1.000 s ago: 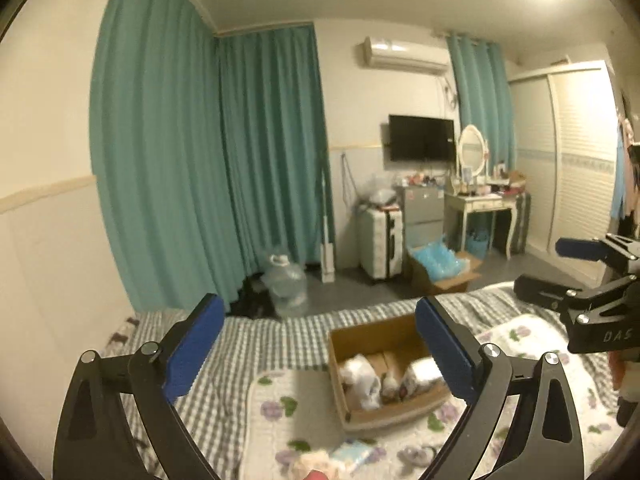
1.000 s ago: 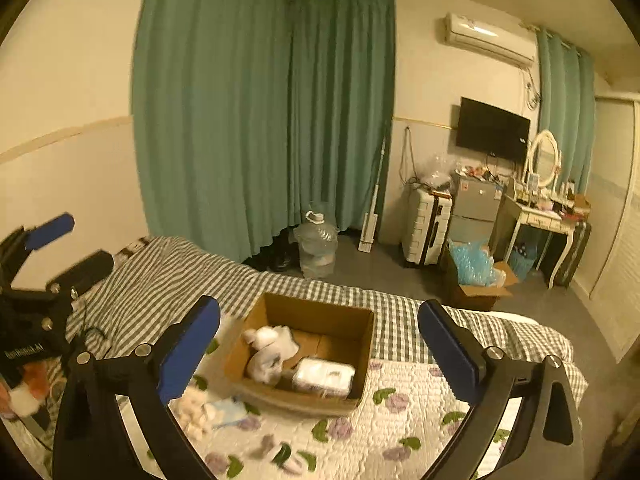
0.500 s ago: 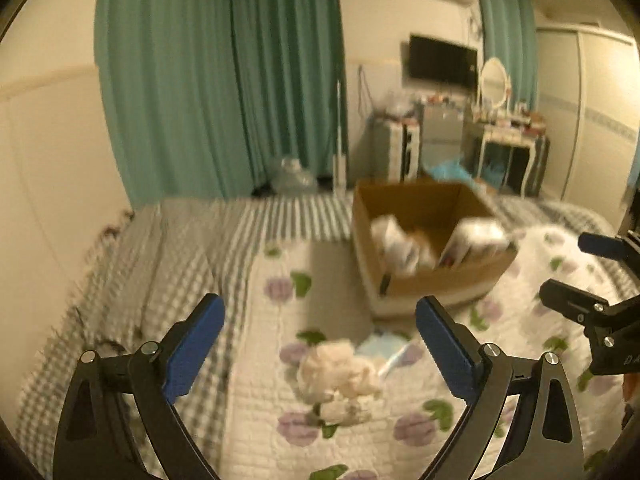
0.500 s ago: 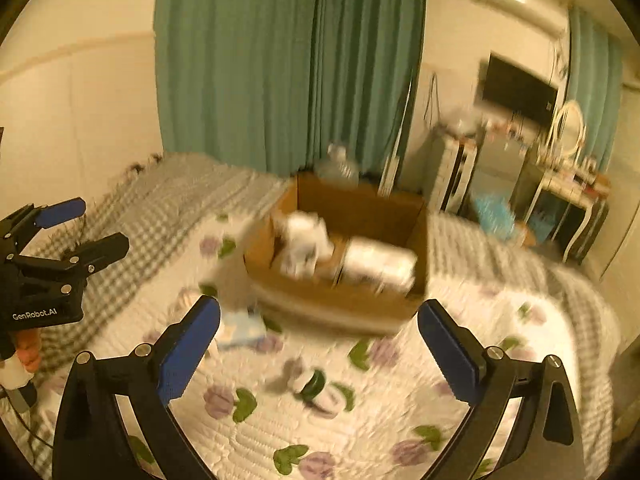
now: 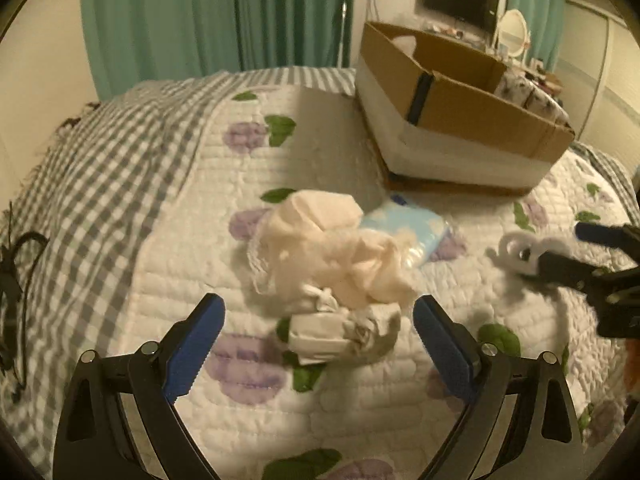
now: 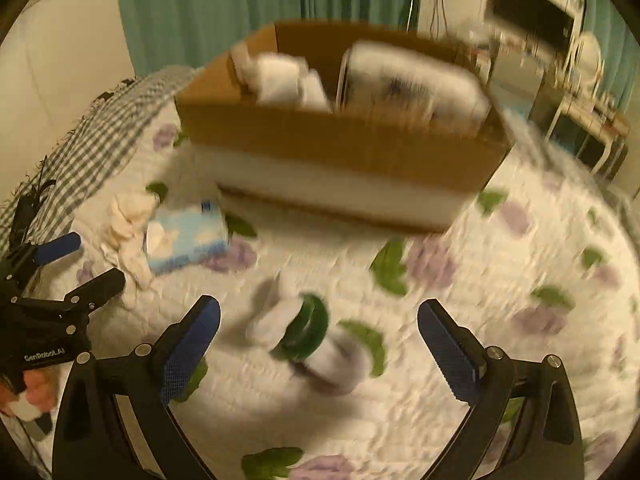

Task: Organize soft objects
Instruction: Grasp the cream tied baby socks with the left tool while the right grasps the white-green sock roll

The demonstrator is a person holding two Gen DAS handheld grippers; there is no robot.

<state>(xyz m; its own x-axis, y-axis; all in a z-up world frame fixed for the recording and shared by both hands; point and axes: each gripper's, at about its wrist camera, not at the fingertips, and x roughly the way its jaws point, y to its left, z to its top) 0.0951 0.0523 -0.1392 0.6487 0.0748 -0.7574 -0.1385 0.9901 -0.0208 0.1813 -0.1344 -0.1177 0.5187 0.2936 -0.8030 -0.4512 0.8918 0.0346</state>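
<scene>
Cream-coloured crumpled cloth (image 5: 324,252) is the main thing in the left wrist view, a loose bunched rag lying on the white quilted bedspread with purple flowers (image 5: 400,412), on the camera side of the brown open cardboard box with a white band round its base (image 5: 460,120). Touching it on the near side is a small white knotted fabric bundle (image 5: 344,332), and on its box side a pale blue soft plastic pack (image 5: 408,228) pokes out from under it. The left gripper (image 5: 318,338) has its blue-padded jaws spread wide with nothing in them, and the bundle sits right between the tips. My guess is all of this is feather-light and floppy, so pinching the thick knotted middle of the bundle beats grabbing a thin edge that'd just slide out. The cloth will probably drape and trail, maybe dragging the pack along.

Right wrist view is pretty motion-blurred. The right gripper (image 6: 318,334) is also wide open and empty, over a little white soft thing with a dark green ring round it (image 6: 296,332), well on the near side of the box. Can't tell what it actually is, looks like rolled fabric. I'd close on the fat white part. The box already has a white fluffy item (image 6: 280,80) and a white wrapped pack (image 6: 408,80) in it.
</scene>
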